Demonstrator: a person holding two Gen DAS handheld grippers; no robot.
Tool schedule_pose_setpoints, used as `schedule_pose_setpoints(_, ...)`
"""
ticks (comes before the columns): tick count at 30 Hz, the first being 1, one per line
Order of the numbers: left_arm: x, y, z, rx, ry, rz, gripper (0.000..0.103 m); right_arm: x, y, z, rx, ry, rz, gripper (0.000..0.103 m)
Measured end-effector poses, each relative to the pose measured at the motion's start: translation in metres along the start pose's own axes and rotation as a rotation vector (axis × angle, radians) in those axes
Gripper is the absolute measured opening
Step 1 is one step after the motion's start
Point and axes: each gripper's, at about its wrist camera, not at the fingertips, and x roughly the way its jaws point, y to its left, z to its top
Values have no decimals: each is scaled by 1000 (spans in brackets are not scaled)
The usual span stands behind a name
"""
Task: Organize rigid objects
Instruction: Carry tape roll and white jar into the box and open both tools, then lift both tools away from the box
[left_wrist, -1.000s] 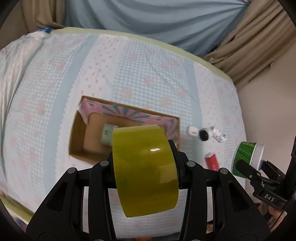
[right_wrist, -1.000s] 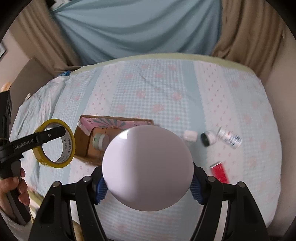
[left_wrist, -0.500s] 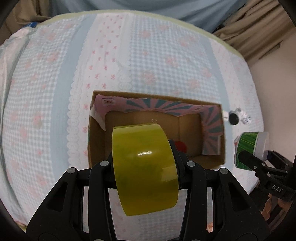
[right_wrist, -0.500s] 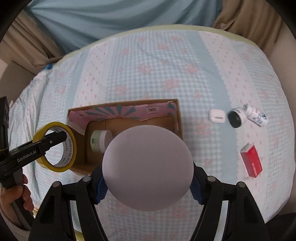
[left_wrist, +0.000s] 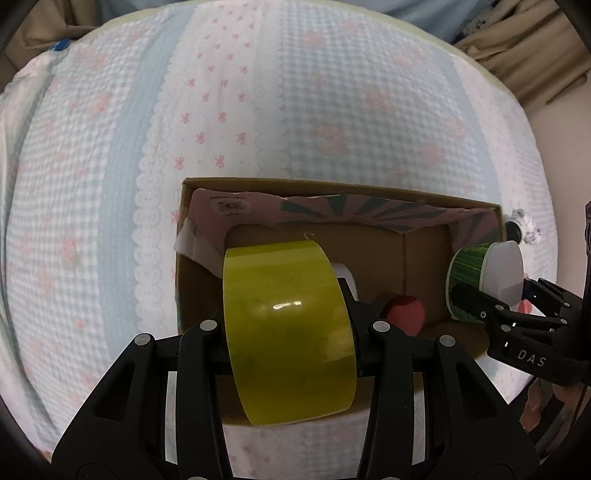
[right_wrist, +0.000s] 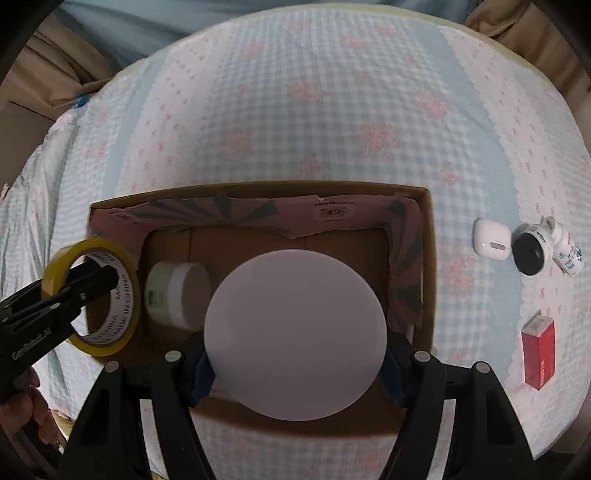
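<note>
— Blue-pink checked bedspread (right_wrist: 332, 110) w/ curtains behind; cardboard box (right_wrist: 428, 258) sat mid-bed, open top.

— Left gripper (left_wrist: 288, 325)?

— Clamped on yellow tape roll (left_wrist: 288, 332), held on edge, over box's left end. Not yet dropped.

— Right gripper (right_wrist: 295, 350)?

— Clamped on green jar w/ white lid (right_wrist: 295, 332), lid facing cam, hanging above box's right half. Green side seen only from left cam (left_wrist: 467, 284).

— Already inside?

— White-lidded jar (right_wrist: 177, 291) lying on side at left end; something red & round (left_wrist: 404, 314) on box floor, seen from left cam only, can't ID.

— Left outside?

— White earbud case (right_wrist: 491, 240), small white bottle w/ black cap (right_wrist: 546, 251), red carton (right_wrist: 539, 354), all on spread right of box, close together but carton a bit apart, nearer.

— Progress?

— Prob. around halfway: two in, two about to go in, three more to fetch. Next: lower & release both, minding jar below tape.
</note>
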Motion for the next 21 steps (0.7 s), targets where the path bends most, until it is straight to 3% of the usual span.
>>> schedule_pose_setpoints(5,14,-3,5,32,23,39,38,16,-6,9,22,17,5,68)
schedule_pose_setpoints(7,19,-7,5,43,56,19,42,19,-9,12,34,30,16,70)
schedule_pose_setpoints(8,20,-9,3,40,69,2,73,19,-10,13,38,36,30,83)
schedule_pose_setpoints(9,18,-12,2,43,62,1,99,17,-10,14,36,33,42,103)
schedule_pose_setpoints(10,13,-14,1,50,33,3,103,13,-11,16,30,20,58,103)
schedule_pose_setpoints(14,5,-22,-7,71,6,14,103,1,-14,18,0,-25,61,103)
schedule_pose_setpoints(21,-5,-22,-15,73,0,32,103,-7,-14,8,17,-28,46,103)
